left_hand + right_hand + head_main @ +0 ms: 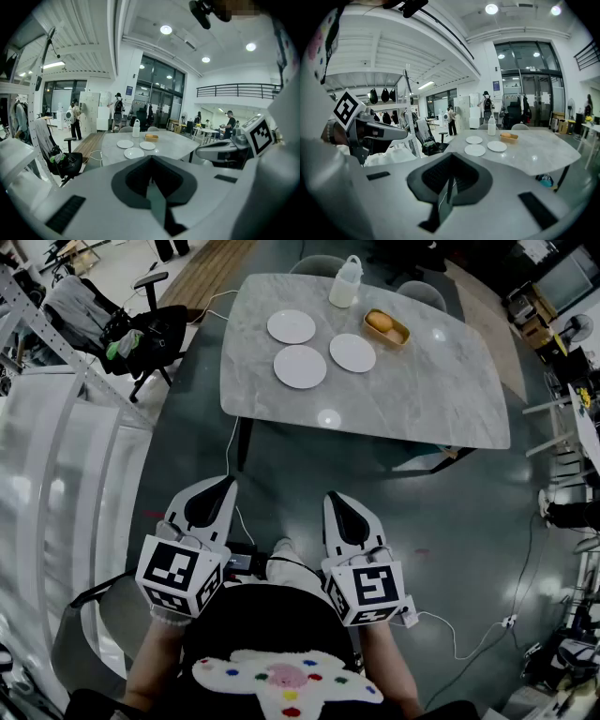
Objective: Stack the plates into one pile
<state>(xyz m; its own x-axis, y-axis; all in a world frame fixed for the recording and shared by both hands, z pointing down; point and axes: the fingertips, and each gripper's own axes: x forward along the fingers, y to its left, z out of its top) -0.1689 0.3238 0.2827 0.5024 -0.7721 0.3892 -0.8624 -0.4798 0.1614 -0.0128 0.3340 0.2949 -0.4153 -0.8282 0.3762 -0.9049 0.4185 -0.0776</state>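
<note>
The left gripper (223, 486) and the right gripper (332, 497) are hovering side by side in front of the person's body, both angling slightly downward and well apart from the surface (422, 395). The left fingers (156, 203) are sitting fully together with nothing between them. The right fingers (444, 203) are sitting fully together too, holding nothing and touching nothing. 3 white plates are lying unstacked on the marble surface, near one another but apart: the far plate (292, 326), the near plate (300, 367) and the right plate (352, 352). A yellow tray (401, 334), lying just beside the right plate, is holding 1 bread roll (380, 322). A pale bottle (346, 282) is standing upright near the surface's far edge; its contents cannot be made out.
</note>
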